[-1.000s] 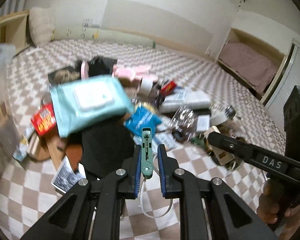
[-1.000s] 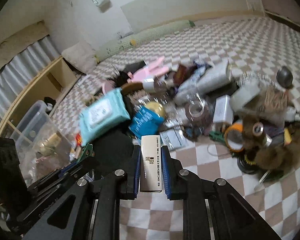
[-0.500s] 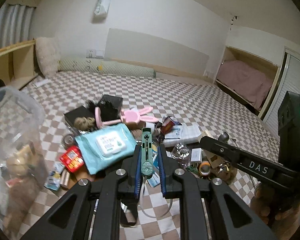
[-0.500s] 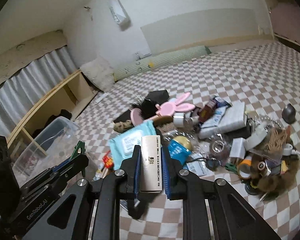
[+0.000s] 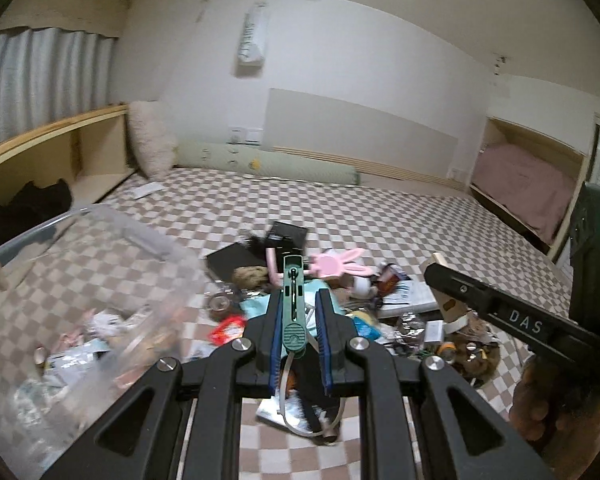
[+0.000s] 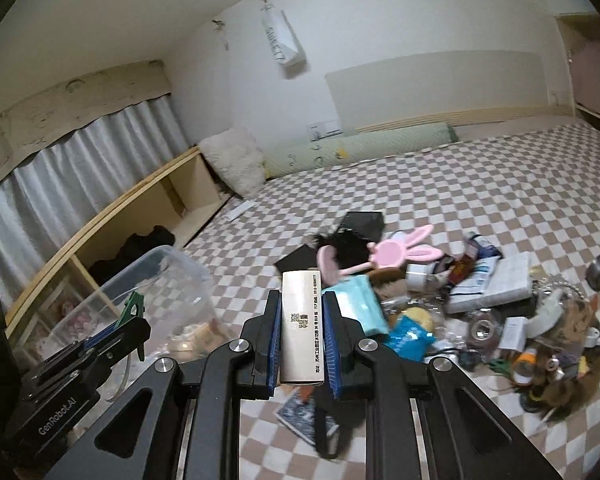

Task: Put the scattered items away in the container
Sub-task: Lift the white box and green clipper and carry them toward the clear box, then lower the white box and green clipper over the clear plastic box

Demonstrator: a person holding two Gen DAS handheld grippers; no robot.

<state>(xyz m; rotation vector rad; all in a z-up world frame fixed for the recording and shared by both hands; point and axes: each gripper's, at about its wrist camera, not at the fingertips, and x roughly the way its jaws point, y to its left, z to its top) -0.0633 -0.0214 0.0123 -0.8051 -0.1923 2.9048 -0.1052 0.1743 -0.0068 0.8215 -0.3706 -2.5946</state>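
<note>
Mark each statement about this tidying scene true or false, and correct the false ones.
1. The left gripper is shut on a green clip. True.
2. The right gripper is open and holds nothing. False: it is shut on a cream box.
3. The clear bin already has some items in it. True.
4. The pink bunny toy lies inside the clear bin. False: it lies in the pile on the checkered floor.
5. The clear bin is to the right of the pile in both views. False: it is to the left.
</note>
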